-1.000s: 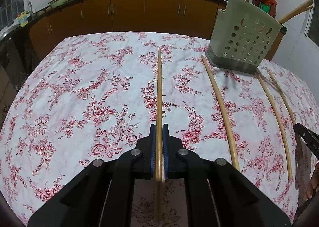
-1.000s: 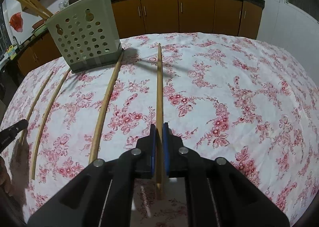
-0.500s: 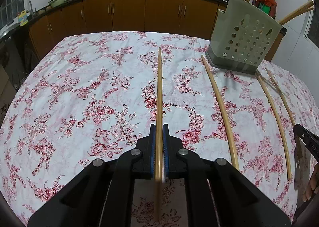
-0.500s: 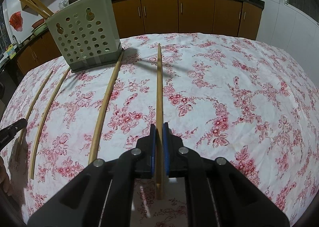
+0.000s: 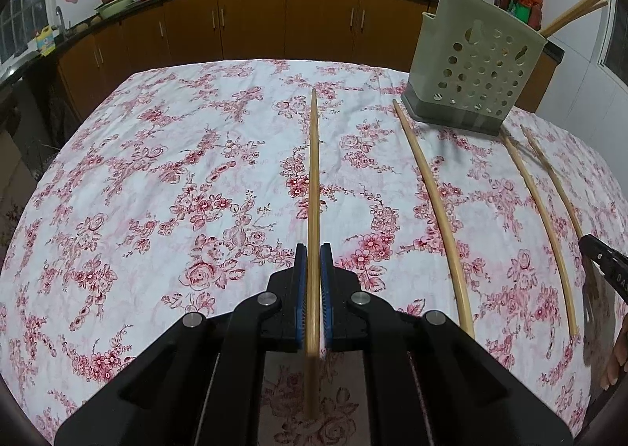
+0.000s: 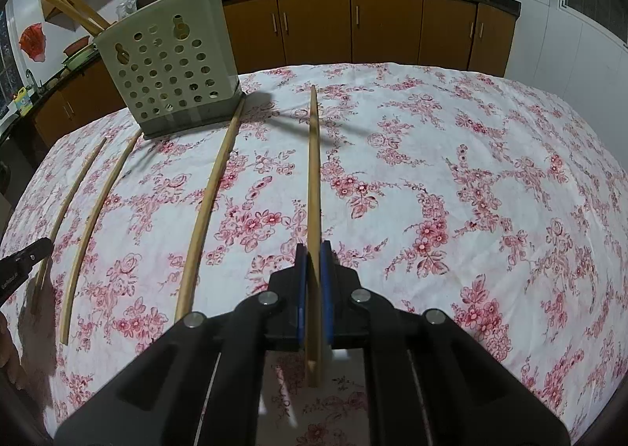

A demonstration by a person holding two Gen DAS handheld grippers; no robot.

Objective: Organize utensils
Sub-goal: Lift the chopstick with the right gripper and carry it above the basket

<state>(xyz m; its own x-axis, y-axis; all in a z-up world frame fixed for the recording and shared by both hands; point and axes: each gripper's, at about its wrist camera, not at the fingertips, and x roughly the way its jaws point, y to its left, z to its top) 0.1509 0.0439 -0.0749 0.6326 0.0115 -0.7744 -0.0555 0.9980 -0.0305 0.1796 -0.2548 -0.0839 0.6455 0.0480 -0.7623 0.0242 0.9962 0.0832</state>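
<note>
In each wrist view a chopstick (image 5: 313, 187) (image 6: 313, 179) runs straight up the frame's centre, over the floral counter (image 5: 157, 191). The left gripper (image 5: 313, 281) and right gripper (image 6: 313, 281) each have their fingers closed tight on one chopstick's near end. The holder (image 5: 475, 69) stands at the left view's upper right.

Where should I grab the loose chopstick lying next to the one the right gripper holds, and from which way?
Take the loose chopstick near its near end, from straight above, jaws across its thin width. It lies flat on the tablecloth, and its far tip sits close to the chopstick holder, so that end is crowded.
</note>
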